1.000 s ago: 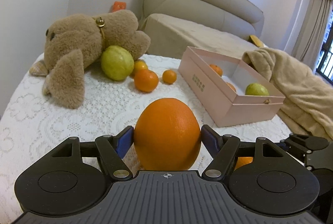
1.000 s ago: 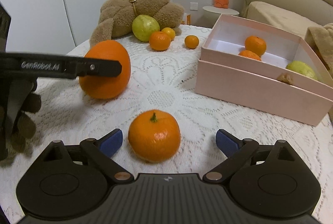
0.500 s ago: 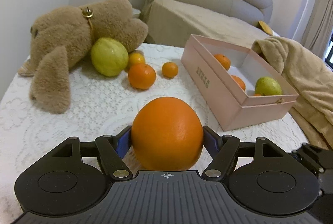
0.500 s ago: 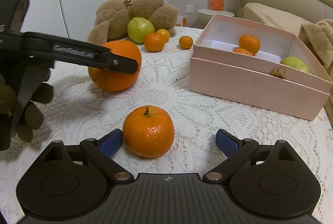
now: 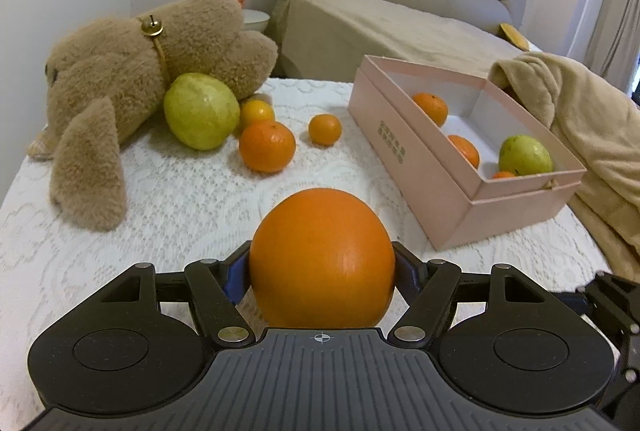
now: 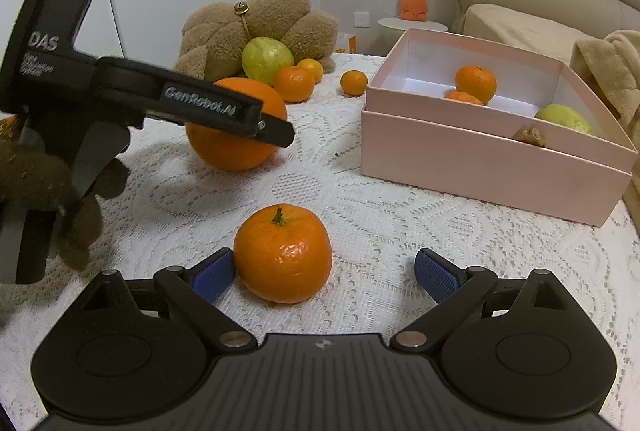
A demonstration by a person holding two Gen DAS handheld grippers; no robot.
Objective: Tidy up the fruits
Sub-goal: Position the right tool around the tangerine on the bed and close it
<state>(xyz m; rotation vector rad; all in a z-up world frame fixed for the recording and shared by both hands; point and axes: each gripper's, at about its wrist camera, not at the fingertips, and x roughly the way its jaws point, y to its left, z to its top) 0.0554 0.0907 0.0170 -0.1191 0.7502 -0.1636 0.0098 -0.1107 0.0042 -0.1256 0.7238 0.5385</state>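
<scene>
While the left tongs (image 5: 322, 267) clamp the big round orange (image 5: 322, 257), the gaping, empty right tongs (image 6: 324, 271) should centre on the small stemmed mandarin (image 6: 283, 253) before squeezing.

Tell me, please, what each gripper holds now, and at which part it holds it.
The left gripper holds the large orange, its pads pressing on the two opposite sides. The right gripper holds nothing: it is open around the mandarin on the tablecloth.

Brown plush toy (image 5: 132, 79) on lace cloth (image 5: 180, 199), beige blanket (image 5: 580, 103) at rt.
</scene>
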